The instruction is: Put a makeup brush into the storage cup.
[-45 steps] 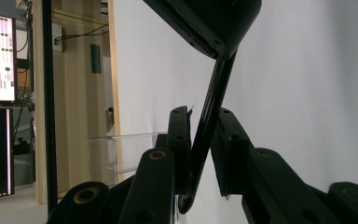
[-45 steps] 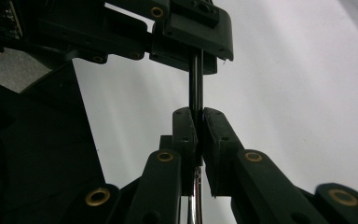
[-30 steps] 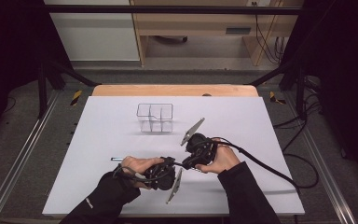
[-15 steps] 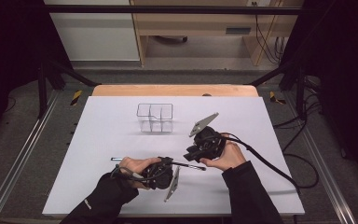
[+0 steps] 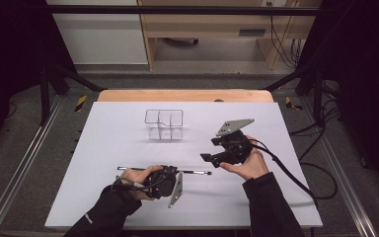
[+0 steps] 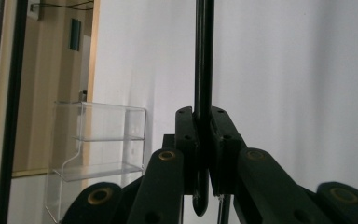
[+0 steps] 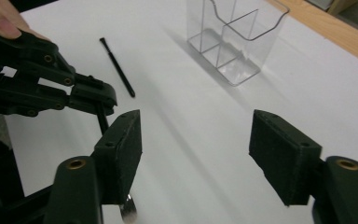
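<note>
Jaws of the left gripper (image 5: 170, 174) are closed tight on a thin black rod (image 5: 195, 172) — the left gripper view shows the rod (image 6: 203, 70) pinched between the two pads and running straight on past them. In the high view the rod lies level, roughly along the near edge of the white tabletop (image 5: 108, 148), its ends sticking out to both sides of the gripper, well in from the near left corner. The right gripper (image 5: 208, 158) is held just off the rod's right-hand end, apart from it; its jaws stand wide open with nothing between them, as the right gripper view (image 7: 196, 149) makes plain. That view also takes in the left gripper (image 7: 98, 100) with the rod's far tip (image 7: 116, 67) beyond it. A clear plastic organiser (image 5: 164, 124) with several compartments stands empty toward the far edge — upright, well apart from both grippers. No brand, label or writing can be read on any of these things.
</note>
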`<state>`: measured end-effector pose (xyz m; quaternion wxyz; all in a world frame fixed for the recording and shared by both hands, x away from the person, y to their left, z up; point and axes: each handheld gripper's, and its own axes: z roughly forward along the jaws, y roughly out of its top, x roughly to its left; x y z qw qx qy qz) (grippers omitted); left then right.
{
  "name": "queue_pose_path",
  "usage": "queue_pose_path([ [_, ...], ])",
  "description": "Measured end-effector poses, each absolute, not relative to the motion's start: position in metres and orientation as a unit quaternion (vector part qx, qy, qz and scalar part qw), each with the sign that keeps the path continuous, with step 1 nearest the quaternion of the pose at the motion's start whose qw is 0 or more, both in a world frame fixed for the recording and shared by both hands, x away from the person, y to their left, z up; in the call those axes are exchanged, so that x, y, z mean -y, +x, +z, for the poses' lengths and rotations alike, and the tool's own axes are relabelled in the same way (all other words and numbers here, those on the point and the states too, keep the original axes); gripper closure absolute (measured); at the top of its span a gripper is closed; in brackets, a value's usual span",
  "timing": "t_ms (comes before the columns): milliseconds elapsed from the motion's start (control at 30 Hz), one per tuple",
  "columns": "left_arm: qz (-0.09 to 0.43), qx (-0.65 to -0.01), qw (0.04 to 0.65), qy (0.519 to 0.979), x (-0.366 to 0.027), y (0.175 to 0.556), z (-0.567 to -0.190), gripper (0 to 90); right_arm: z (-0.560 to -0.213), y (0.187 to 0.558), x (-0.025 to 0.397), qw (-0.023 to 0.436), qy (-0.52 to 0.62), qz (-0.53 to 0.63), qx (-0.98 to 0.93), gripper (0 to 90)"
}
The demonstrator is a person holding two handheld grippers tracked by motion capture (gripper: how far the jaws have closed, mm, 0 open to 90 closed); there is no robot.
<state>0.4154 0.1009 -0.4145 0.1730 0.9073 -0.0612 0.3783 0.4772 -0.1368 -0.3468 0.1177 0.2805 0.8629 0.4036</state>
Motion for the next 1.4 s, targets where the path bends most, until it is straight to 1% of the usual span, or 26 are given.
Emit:
queue_pose_path([
  [167, 0.368, 0.037, 0.184, 0.911, -0.106, 0.418, -0.417, 82.9, -0.347, 0.476, 0.148, 0.134, 0.298, 0.418, -0.848, 26.9],
  [300, 0.361, 0.014, 0.199, 0.911, -0.112, 0.420, -0.419, 82.9, -0.347, 0.474, 0.155, 0.135, 0.308, 0.430, -0.838, 24.9],
  [500, 0.349, -0.024, 0.222, 0.910, -0.122, 0.422, -0.422, 83.0, -0.353, 0.472, 0.163, 0.149, 0.323, 0.440, -0.824, 20.5],
  [633, 0.346, -0.056, 0.249, 0.903, -0.127, 0.423, -0.424, 83.0, -0.357, 0.471, 0.170, 0.140, 0.334, 0.456, -0.812, 18.3],
  [800, 0.338, -0.090, 0.272, 0.897, -0.132, 0.424, -0.425, 83.0, -0.364, 0.469, 0.171, 0.148, 0.338, 0.452, -0.812, 15.4],
  [1167, 0.324, -0.158, 0.314, 0.879, -0.140, 0.426, -0.426, 82.9, -0.374, 0.463, 0.171, 0.151, 0.345, 0.466, -0.801, 13.4],
  [1400, 0.305, -0.200, 0.343, 0.866, -0.141, 0.426, -0.427, 82.9, -0.378, 0.461, 0.167, 0.151, 0.350, 0.480, -0.790, 13.4],
])
